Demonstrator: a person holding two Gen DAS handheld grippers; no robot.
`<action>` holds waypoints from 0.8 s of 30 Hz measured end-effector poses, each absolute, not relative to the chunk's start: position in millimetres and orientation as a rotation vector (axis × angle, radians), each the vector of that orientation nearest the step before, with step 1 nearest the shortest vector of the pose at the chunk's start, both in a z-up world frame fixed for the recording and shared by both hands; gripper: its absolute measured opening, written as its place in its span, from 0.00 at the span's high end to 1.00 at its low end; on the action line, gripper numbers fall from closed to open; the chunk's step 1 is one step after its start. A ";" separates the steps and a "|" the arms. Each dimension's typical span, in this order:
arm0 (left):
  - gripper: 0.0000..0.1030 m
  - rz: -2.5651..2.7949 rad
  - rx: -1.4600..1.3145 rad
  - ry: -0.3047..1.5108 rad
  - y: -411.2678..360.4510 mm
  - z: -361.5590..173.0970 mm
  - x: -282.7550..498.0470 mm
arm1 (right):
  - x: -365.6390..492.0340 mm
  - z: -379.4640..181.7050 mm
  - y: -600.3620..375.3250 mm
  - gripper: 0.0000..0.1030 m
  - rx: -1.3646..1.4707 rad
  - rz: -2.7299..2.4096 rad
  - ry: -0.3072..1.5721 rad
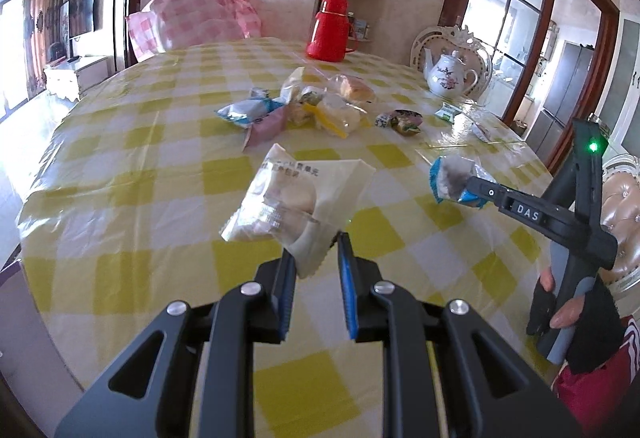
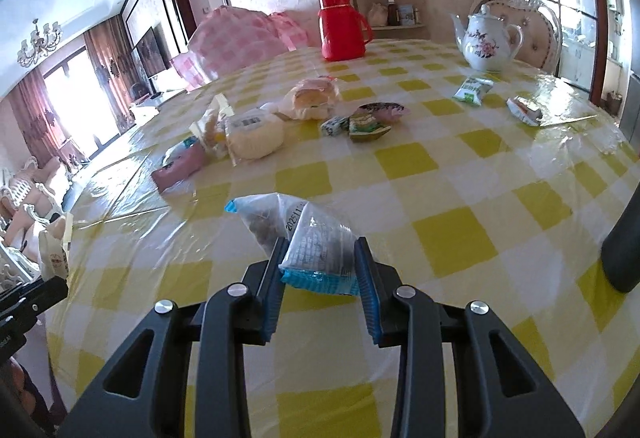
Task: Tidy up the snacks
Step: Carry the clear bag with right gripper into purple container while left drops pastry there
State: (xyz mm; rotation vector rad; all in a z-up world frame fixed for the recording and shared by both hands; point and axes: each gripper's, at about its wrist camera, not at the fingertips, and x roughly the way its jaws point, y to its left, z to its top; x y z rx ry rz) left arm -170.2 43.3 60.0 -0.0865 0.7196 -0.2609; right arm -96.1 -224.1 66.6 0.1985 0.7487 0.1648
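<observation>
left gripper point(image 1: 318, 258) pinches a white bun packet point(image 1: 296, 204), right gripper point(image 2: 322, 258) clamps a blue-edged packet point(image 2: 308, 238), contents blurred.

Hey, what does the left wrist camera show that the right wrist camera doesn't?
Only the left wrist view: the white bread packet pinched in the left gripper, and the whole right gripper from outside. Only the right wrist view: a chandelier. Both: the blue-edged snack packet in the right gripper's jaws, the red thermos and the floral teapot.
</observation>
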 end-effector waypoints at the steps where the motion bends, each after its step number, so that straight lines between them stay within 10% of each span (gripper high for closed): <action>1: 0.80 -0.259 -0.087 0.721 48.0 60.4 -173.5 | -97.3 66.9 -221.2 0.67 0.200 0.170 0.753; 15: 0.80 -0.189 -0.084 0.734 114.9 58.6 -217.3 | -129.1 91.6 -126.0 0.81 0.031 0.294 0.729; 19: 0.80 -0.207 -0.106 0.741 117.6 51.6 -219.1 | -119.3 76.8 -127.6 0.05 0.008 0.308 0.845; 24: 0.80 -0.231 -0.122 0.752 113.3 45.3 -214.8 | -114.5 60.7 -103.5 0.05 -0.113 0.324 0.876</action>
